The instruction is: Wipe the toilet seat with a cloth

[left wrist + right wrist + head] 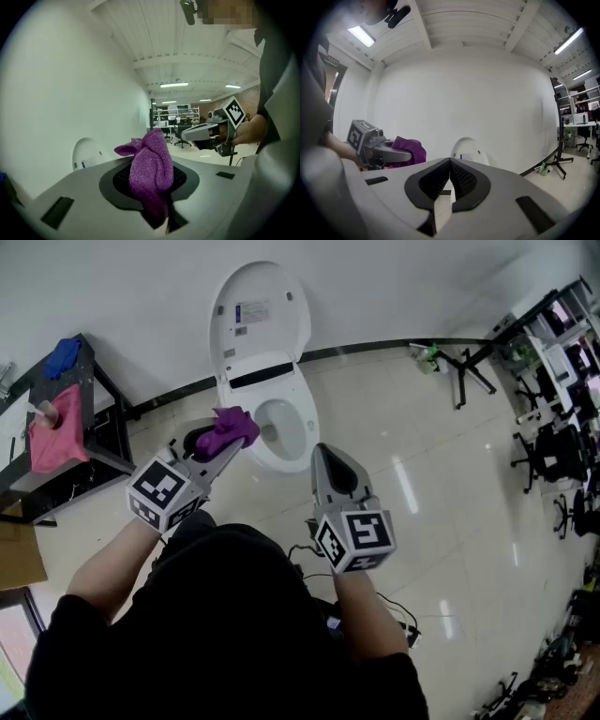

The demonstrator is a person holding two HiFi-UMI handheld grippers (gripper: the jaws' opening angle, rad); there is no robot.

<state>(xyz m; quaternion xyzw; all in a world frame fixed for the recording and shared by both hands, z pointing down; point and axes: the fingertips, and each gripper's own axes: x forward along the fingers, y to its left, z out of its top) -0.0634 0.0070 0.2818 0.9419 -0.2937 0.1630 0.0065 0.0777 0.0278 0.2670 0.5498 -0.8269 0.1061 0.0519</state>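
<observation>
A white toilet stands against the wall with its lid (260, 310) raised and its seat (305, 413) down around the bowl. My left gripper (230, 448) is shut on a bunched purple cloth (228, 430), held just left of the seat's front rim; whether cloth and seat touch cannot be told. The left gripper view shows the cloth (150, 173) pinched between the jaws, with the lid (86, 152) behind. My right gripper (322, 448) is shut and empty, just in front of the bowl. Its own view shows the jaws (450, 176) meeting, with the left gripper (405, 157) and cloth (410, 150) at left.
A black rack (103, 390) at left carries a pink cloth (56, 432) and a blue cloth (63, 355). A cardboard box (19, 554) sits below it. A black stand (464, 371) and a green bottle (429, 357) are at the wall on the right, office chairs (553, 456) beyond. Cables (398, 610) lie by the person's feet.
</observation>
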